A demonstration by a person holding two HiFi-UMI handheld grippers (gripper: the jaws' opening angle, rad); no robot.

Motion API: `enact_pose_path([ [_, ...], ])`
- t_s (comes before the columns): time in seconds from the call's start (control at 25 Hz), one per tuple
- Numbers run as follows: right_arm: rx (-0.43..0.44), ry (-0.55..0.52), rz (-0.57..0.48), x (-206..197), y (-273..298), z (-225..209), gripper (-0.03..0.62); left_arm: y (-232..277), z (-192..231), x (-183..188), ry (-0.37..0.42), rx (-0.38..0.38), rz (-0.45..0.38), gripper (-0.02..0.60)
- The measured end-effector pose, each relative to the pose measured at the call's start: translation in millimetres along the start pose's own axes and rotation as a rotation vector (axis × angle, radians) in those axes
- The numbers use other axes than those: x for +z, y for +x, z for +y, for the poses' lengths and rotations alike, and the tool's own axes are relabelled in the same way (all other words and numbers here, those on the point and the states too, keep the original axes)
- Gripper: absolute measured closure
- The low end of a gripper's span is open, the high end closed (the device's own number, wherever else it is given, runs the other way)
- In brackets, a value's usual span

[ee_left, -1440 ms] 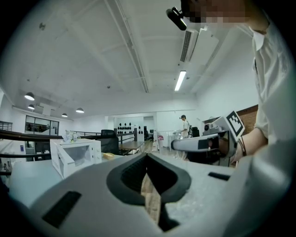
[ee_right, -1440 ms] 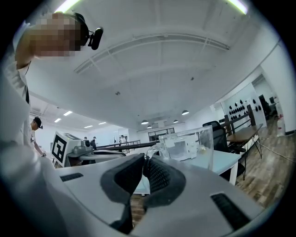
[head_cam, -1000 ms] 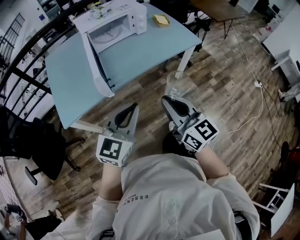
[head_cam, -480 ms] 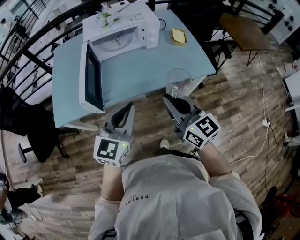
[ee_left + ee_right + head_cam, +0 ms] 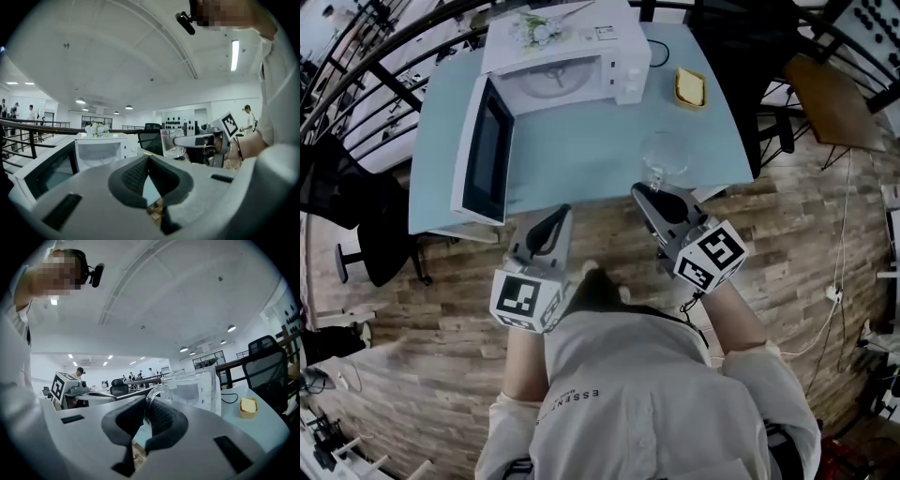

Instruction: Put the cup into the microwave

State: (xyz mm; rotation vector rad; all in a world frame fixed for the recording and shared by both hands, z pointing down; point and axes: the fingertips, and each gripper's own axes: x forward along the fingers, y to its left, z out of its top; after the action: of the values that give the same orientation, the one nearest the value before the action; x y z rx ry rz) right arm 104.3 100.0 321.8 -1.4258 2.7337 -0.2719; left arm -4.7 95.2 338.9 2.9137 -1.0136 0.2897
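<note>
The person stands on the wood-plank floor (image 5: 441, 375) at the near edge of a pale blue counter (image 5: 581, 141). The right tool (image 5: 654, 187) is clamped on the curved handle of a clear glass cup (image 5: 666, 155). The right gripper view shows its dark ribbed pads pinching the handle, with the cup's upright body (image 5: 197, 390) just beyond the tips. From the head view the cup shows over the counter's near right corner. I cannot tell whether it rests on the surface or hangs above it.

The left tool (image 5: 560, 214) has its jaws together with nothing between them. It points at the counter's near edge, beside the right tool but apart from it.

A white microwave oven (image 5: 572, 56) sits at the counter's far edge. Its dark-windowed door (image 5: 483, 150) is swung wide open toward the left edge, and the white cavity faces the person. The cup is well apart from that cavity. A small yellow block in a shallow holder (image 5: 689, 87) lies near the far right corner, just right of the microwave.
</note>
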Motion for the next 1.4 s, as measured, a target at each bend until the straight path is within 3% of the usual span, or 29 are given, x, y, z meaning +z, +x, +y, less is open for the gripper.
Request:
enact_pose_path([
  [0.28,0.102,0.009,0.029,-4,58,-34,0.572,41,41,-6,-0.019,0.045,0.020,0.580],
  [0.6,0.185,0.036,0.103,-19,150,-75,0.572,101,115,-11,-0.061,0.080,0.020,0.580],
  [0.88,0.265,0.080,0.105,-33,226,-110,0.572,141,171,-22,-0.063,0.088,0.034,0.580],
  [1.12,0.305,0.087,0.137,-56,276,-127,0.572,156,201,-29,-0.105,0.110,0.063,0.580],
  [1.4,0.353,0.101,0.164,-80,320,-143,0.572,170,218,-36,-0.096,0.116,0.055,0.580],
])
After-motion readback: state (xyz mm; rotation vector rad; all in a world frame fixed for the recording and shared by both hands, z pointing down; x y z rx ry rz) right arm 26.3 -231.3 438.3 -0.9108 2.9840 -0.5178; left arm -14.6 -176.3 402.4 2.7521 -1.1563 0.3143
